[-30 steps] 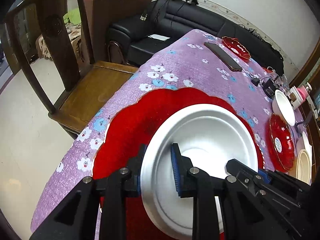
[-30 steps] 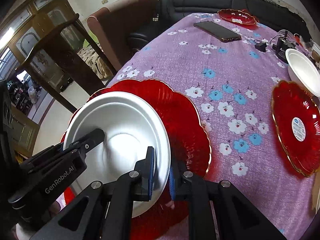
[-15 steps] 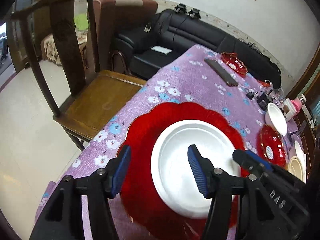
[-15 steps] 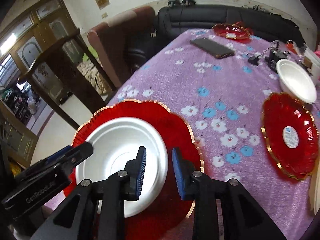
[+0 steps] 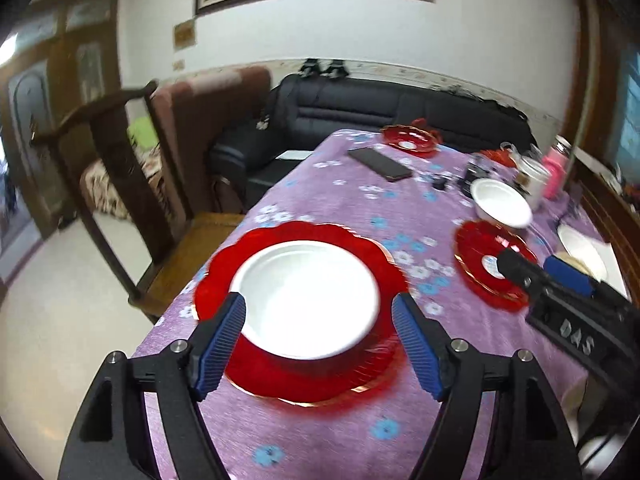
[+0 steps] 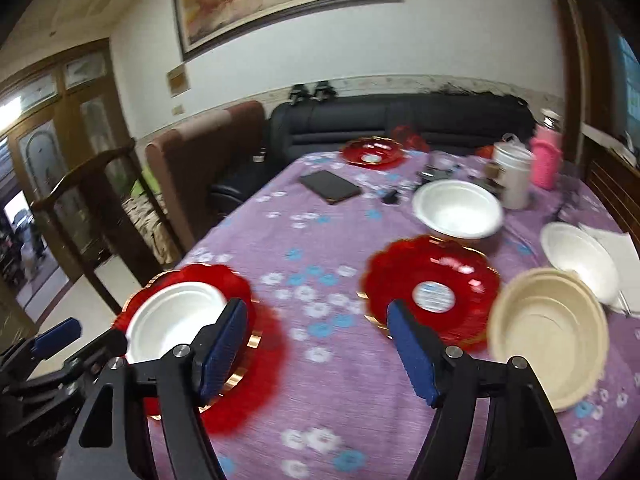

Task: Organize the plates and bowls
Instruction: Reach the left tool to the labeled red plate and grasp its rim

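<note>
Both grippers are hanging open over the purple flowered tablecloth (image 5: 328, 208), holding nothing.

Jaws just widening, the left gripper (image 5: 320, 344) is framing the round white bowl (image 5: 306, 300) sitting on the scalloped red plate (image 5: 304, 376) at lower centre; the right gripper (image 6: 316, 348) is sitting lower centre.

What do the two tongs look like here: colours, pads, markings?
Both tongs are alike. The left tongs have black angular plastic fingers with silver screw heads and blue ribbed pads. The right tongs match; from the left wrist view their black body shows raised lettering reading "DAS". No hands, sleeves or cables are visible.
</note>
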The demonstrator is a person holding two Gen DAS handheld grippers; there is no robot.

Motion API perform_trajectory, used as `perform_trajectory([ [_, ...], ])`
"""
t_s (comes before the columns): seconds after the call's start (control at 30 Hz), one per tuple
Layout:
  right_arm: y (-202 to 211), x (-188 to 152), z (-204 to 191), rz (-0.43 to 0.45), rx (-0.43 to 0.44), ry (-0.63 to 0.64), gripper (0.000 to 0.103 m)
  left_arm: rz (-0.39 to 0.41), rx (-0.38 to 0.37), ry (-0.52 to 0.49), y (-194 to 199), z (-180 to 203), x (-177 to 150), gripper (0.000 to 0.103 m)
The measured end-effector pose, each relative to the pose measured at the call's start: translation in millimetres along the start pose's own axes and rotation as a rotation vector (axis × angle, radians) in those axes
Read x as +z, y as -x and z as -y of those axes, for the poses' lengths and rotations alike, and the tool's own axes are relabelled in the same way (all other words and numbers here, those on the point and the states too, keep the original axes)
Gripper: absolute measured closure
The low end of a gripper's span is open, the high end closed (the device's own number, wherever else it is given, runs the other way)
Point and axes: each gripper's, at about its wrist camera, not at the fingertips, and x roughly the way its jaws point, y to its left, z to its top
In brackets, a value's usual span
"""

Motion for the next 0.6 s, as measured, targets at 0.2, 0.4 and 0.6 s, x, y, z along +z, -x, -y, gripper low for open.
perform_trajectory([
  [0.2, 10.1, -6.5, 60.6, -0.022, -0.049, -0.085, 0.026, 0.031, 0.007, -0.107, 17.5, 41.7, -4.6, 0.027],
  [0.4, 21.2, -8.0, 103.8, -0.009, -0.093, -0.130, 0.026, 0.024, 0.003, -0.160, 16.5, 72.0, -5.4, 0.026],
  [0.6, 21.9, -5.6, 129.3, -0.011, -0.107, -0.152, 0.026, 0.003, -0.003, -0.209, 7.2, 99.5, -4.6, 0.026],
])
